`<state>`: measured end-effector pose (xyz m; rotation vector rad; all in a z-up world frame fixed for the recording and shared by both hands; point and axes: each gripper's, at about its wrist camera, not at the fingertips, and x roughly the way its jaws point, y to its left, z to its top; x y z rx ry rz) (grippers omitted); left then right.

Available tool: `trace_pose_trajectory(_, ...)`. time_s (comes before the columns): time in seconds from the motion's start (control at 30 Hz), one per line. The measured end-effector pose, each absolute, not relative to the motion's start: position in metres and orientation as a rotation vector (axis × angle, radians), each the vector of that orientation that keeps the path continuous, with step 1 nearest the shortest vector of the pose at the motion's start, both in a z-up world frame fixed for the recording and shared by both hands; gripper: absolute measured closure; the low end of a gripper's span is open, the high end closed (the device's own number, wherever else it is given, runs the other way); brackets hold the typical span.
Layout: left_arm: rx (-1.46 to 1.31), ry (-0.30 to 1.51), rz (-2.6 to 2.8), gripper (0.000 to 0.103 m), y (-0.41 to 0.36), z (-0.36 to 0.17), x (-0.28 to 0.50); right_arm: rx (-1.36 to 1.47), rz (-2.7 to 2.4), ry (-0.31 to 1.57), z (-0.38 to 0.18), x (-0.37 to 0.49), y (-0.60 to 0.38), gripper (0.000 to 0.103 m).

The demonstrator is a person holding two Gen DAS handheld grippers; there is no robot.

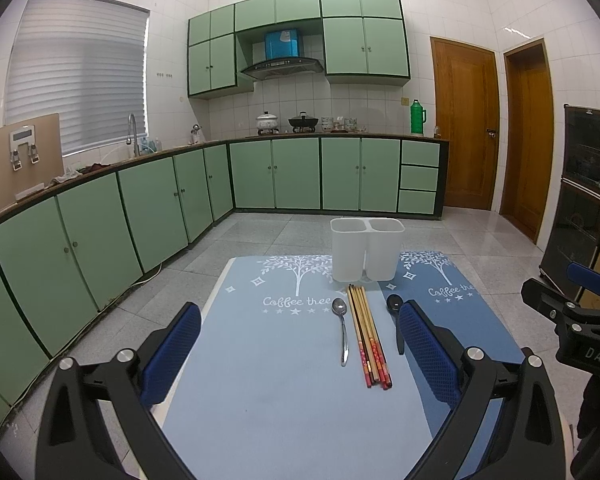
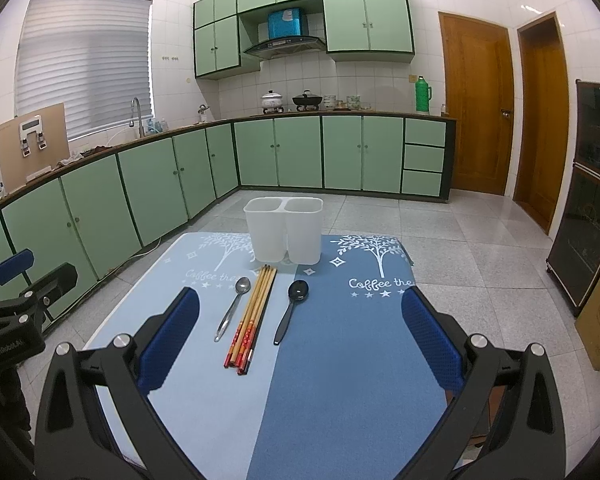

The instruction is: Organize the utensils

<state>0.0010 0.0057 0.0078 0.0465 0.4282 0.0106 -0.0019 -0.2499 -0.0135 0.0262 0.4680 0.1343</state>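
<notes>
A white two-compartment utensil holder point(image 1: 367, 249) point(image 2: 284, 229) stands upright at the far edge of the table, both compartments empty. In front of it lie a metal spoon point(image 1: 342, 330) point(image 2: 231, 309), a bundle of several wooden chopsticks with red ends point(image 1: 368, 336) point(image 2: 253, 316), and a black spoon point(image 1: 396, 318) point(image 2: 291, 309), side by side. My left gripper point(image 1: 300, 344) is open and empty, held above the near table. My right gripper point(image 2: 300, 340) is open and empty, also above the near table.
The table carries a light blue mat point(image 1: 260, 360) and a dark blue mat point(image 2: 360, 360). Green kitchen cabinets point(image 1: 140, 208) run along the left and back. Wooden doors point(image 1: 466, 124) and a dark glass cabinet point(image 1: 580, 200) stand to the right.
</notes>
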Motion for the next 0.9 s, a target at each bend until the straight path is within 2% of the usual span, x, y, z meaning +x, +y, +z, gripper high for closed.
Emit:
trace_pose_trajectory(0.53,0.058,0.446,0.019,0.006,0.001,0.006,0.015,0.023,0.125,0.485,-0.016,0.012,-0.246,0.005)
trace_pose_trajectory(0.9,0.066,0.509,0.033,0.006,0.006,-0.015,0.072,-0.004,0.094,0.561,-0.041,0.078,-0.237,0.005)
